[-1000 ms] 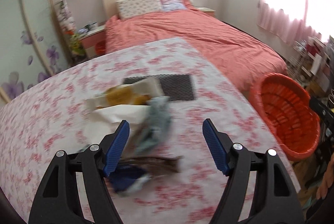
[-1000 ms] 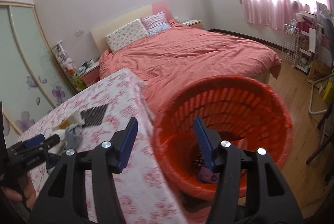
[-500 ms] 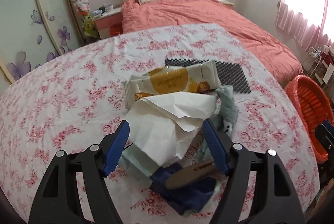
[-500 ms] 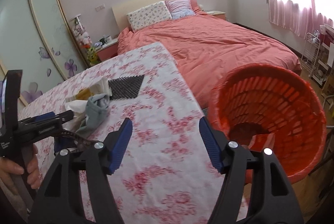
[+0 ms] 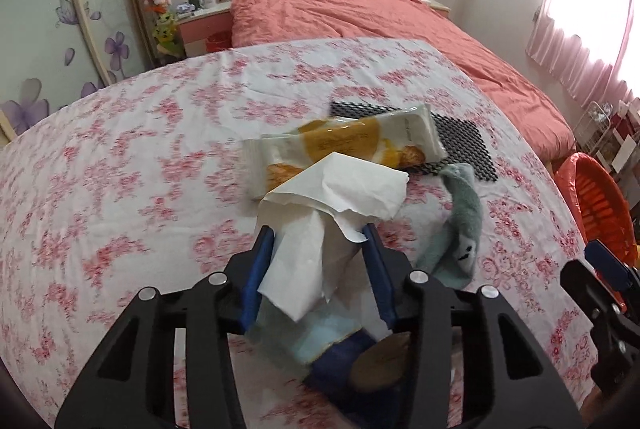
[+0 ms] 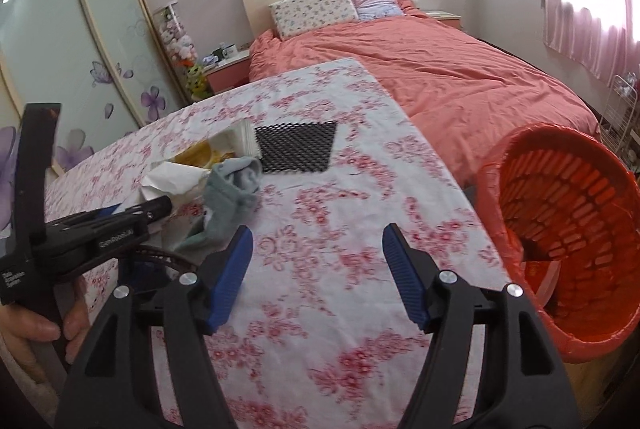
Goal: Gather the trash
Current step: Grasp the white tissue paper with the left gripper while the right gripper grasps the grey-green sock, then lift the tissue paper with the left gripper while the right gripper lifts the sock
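Left wrist view: the left gripper (image 5: 320,249) has its fingers (image 5: 258,265) closing around the white tissue (image 5: 320,213), where half a second ago they stood wide on either side of it. It stands crumpled between them, on the floral bench (image 5: 120,157). Beyond, the snack wrapper (image 5: 348,145) lies with its long axis left to right. The right gripper (image 6: 318,269), fingers apart and empty, now hangs over the bench, the orange basket (image 6: 560,229) to its right.
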The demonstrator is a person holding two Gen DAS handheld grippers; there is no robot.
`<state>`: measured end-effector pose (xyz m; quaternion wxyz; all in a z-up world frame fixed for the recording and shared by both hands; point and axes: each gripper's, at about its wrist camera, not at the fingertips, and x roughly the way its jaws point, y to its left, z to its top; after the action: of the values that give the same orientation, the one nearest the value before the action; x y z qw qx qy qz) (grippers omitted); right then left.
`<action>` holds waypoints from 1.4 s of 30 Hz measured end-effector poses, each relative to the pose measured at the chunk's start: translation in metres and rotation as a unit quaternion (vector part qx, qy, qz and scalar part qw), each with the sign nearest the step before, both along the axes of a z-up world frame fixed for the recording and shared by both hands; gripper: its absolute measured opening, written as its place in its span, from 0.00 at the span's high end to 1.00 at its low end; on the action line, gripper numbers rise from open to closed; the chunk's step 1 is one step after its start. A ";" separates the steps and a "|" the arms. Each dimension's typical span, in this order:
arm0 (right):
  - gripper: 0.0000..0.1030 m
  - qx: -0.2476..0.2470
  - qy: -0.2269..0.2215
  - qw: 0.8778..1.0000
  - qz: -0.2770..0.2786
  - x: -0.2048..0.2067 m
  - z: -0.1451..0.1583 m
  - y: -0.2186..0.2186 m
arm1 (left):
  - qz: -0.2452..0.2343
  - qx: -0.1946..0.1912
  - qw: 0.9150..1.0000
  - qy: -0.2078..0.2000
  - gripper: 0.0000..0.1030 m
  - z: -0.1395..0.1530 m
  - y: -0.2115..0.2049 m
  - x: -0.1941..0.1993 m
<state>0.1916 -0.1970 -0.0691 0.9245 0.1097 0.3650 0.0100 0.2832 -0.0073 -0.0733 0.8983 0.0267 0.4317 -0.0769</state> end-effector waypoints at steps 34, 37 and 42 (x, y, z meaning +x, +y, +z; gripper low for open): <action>0.88 -0.029 0.055 0.998 -0.006 0.063 -0.022 0.038 | 0.126 -0.005 0.992 -0.007 0.51 -0.013 0.120 -0.011; 0.88 -0.034 0.060 0.997 -0.016 0.063 -0.026 0.028 | 0.127 -0.003 0.992 -0.007 0.50 -0.015 0.120 -0.011; 0.84 -0.048 0.060 0.997 -0.010 0.064 -0.027 0.034 | 0.131 0.004 0.991 0.000 0.48 -0.022 0.118 -0.010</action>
<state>0.2557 -0.1634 -0.0962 0.9052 0.0694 0.4187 -0.0232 0.2729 0.1103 -0.0952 0.9005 -0.0265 0.4318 0.0432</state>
